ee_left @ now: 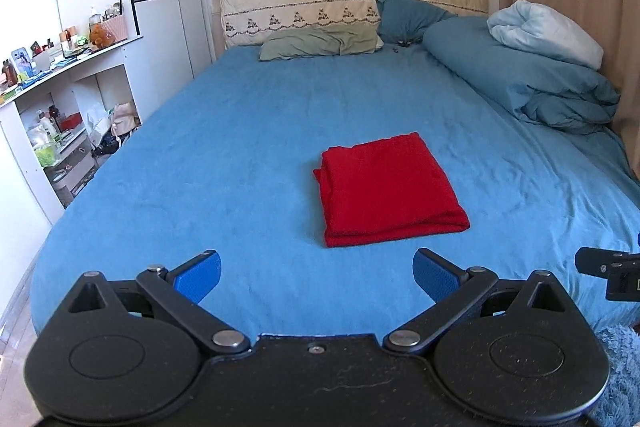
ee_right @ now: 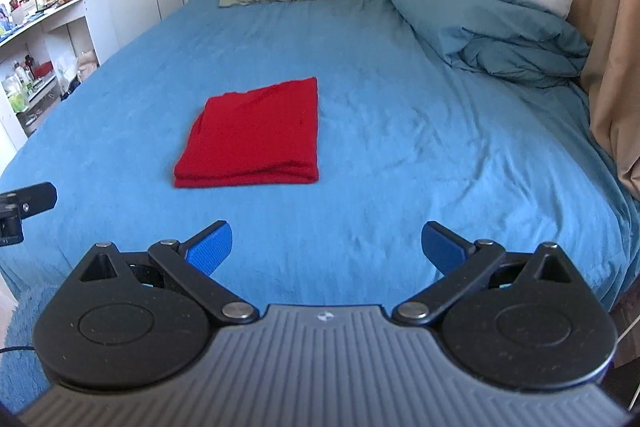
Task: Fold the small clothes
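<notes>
Both grippers hover at the near edge of the bed (ee_left: 248, 131), above the blue sheet, touching nothing. Left gripper (ee_left: 317, 275): jaws spread wide, nothing between them. Right gripper (ee_right: 327, 247): jaws likewise spread wide and empty.

Red garment (ee_left: 384, 187) lies on the sheet ahead of both tools, apart from each. From the left view it sits slightly right of center; from the right view (ee_right: 256, 135) it sits left of center, so it lies roughly between the 2 grippers.

Risks, as judged from here:
- The stack looks loose at its near edge. A pinch that catches only the top layer would peel the fold open.
- The sheet is soft and wrinkled. A low, deep grab could take sheet along with cloth and drag the bundle askew.
- The left side shows a bulged, uneven corner. Pulling there would likely skew the rectangle.
- With the garment off-center to each tool, an uneven reach by the 2 sides could twist it.

Look of the garment: bright red, matte, soft knit or fleece-like cloth. Already folded into a near-square packet of several layers. Near edge shows at least 2 rounded fold lines. Far right corner is crisp; the left edge is rumpled, with a small flap poking out. The top face lies mostly flat.
</notes>
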Demonstrator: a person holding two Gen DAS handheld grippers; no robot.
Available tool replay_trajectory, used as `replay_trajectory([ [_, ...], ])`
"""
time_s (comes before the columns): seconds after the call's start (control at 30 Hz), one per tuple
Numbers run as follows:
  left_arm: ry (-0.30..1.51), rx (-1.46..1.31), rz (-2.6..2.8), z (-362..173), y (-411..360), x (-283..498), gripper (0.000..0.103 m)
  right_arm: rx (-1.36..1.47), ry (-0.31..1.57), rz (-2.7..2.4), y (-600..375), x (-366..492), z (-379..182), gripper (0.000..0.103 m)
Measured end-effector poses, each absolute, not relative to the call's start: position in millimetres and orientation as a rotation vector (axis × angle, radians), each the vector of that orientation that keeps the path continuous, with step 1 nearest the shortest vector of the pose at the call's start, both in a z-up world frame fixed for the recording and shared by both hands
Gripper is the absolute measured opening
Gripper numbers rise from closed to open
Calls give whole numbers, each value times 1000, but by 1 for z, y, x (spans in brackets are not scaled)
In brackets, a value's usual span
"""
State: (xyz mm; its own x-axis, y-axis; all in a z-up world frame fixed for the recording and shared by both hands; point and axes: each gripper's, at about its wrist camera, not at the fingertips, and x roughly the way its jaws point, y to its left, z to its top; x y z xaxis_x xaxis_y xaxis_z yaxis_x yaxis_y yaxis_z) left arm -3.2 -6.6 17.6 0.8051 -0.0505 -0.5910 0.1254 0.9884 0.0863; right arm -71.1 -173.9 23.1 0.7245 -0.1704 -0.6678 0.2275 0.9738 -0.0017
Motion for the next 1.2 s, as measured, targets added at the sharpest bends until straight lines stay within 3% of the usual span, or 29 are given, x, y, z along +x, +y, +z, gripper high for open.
replay_trajectory([
  [1.2,587,146,-89,21,-9,-7,103,89,738,-221,-178,-65,23,103],
])
